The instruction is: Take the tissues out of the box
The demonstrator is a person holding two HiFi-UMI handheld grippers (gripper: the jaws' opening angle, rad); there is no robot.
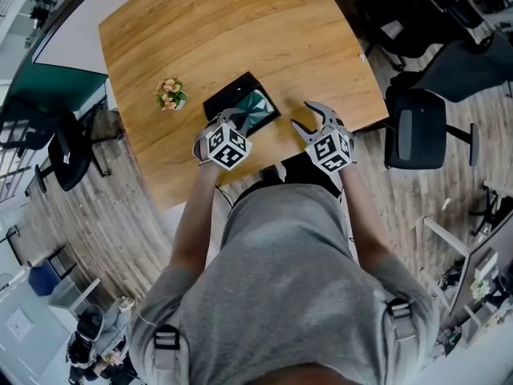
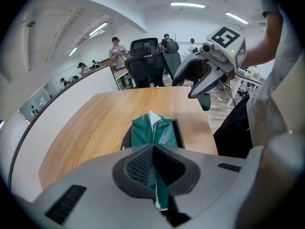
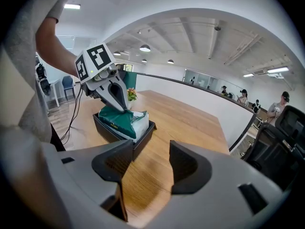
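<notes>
A black open box sits on the wooden table near its front edge. Inside lies a green tissue pack with white ends. My left gripper is shut on the pack's green wrapper at its near end, and the pack is tilted up out of the box. The wrapper runs pinched between the left gripper pads. My right gripper stands open over bare wood just right of the box, nothing between its jaws. It also shows in the head view, right gripper.
A small potted plant stands on the table left of the box. Office chairs stand beside the table's right edge. Far across the room, people sit at desks.
</notes>
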